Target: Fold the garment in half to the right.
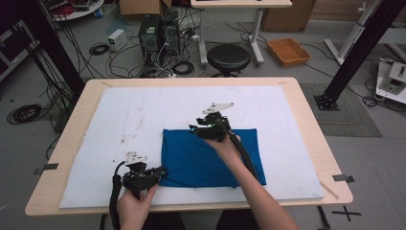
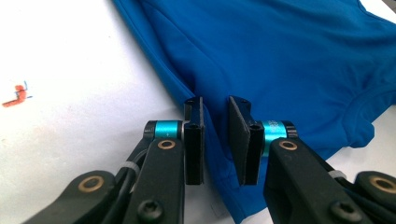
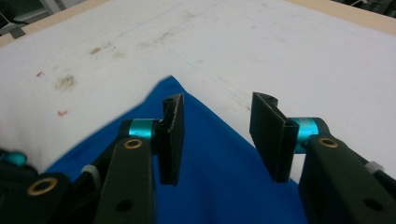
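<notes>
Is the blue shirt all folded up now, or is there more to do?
Partly. The blue shirt already lies as a neat rectangle on the white mat. Right now the left gripper straddles its near-left edge, jaws narrow but not pinching yet, and the right gripper hovers open over its far corner. Probably another fold is left.

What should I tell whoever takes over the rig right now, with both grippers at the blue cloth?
Left gripper: at the near left edge of the blue cloth, jaws narrow and astride the cloth's edge; whether the pads already pinch it is unclear.
Right gripper: above the far left corner of the cloth, jaws open, nothing between the pads.
Cloth: lies folded in a flat rectangle on the white mat, towards the near side of the table.
Done: cloth is laid out flat; the left gripper is placed at the edge.
Left, probably: grip the near edge, bring the right gripper down on the far corner, then make the next fold.
</notes>
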### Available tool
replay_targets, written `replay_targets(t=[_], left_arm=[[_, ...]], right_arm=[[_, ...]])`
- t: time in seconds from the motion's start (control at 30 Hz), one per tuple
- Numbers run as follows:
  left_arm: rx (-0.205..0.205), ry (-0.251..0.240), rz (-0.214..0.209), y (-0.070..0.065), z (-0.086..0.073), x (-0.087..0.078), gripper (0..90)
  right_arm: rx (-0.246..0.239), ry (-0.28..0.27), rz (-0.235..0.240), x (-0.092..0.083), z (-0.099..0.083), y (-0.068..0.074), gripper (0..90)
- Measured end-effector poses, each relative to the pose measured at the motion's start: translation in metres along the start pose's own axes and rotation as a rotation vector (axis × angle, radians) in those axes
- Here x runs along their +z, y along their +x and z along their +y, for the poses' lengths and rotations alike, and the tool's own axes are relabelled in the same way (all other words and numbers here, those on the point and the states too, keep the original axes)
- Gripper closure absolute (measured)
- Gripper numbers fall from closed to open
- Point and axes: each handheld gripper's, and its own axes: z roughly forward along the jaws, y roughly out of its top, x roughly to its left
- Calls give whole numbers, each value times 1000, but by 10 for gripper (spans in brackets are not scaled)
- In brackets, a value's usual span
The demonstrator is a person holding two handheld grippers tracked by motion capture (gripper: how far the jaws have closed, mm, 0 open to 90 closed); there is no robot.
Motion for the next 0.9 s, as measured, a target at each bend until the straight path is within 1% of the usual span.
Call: replay_targets(t=[0.03, 0.13, 0.2, 0.27, 0.3, 0.37, 0.43, 0.5, 0.57, 0.63, 0.7, 0.77, 0.8, 0.9], left_arm=[[-3, -2, -1, 0, 0, 0, 764], [1, -3, -1, 0, 0, 0, 761], [12, -3, -2, 0, 0, 0, 754], [14, -1, -4, 0, -1, 0, 749], [13, -1, -5, 0, -1, 0, 746], [14, -1, -7, 0, -1, -1, 744], [9, -4, -9, 0, -1, 0, 741], [9, -5, -10, 0, -1, 0, 741], [11, -3, -11, 0, -1, 0, 739], [10, -3, -12, 0, -1, 0, 738], [11, -1, -12, 0, -1, 0, 737], [10, -1, -12, 0, -1, 0, 737], [11, -1, -13, 1, -1, 0, 737], [11, -3, -11, 0, -1, 0, 738]], right_arm=[[2, 9, 2, 9, 5, 4, 566], [-5, 63, 10, 37, 16, 14, 581], [-24, 93, -6, 55, 20, 20, 583], [-59, 136, -34, 71, 23, 27, 588], [-69, 150, -35, 79, 23, 29, 595], [-70, 155, -37, 90, 25, 33, 609], [-77, 160, -38, 98, 25, 35, 620], [-92, 179, -49, 105, 25, 37, 629], [-87, 190, -52, 110, 25, 37, 630], [-81, 184, -47, 114, 26, 37, 638], [-83, 205, -56, 118, 26, 39, 659], [-85, 222, -50, 122, 25, 39, 688], [-90, 224, -52, 123, 25, 39, 716], [-94, 218, -34, 125, 24, 40, 790]])
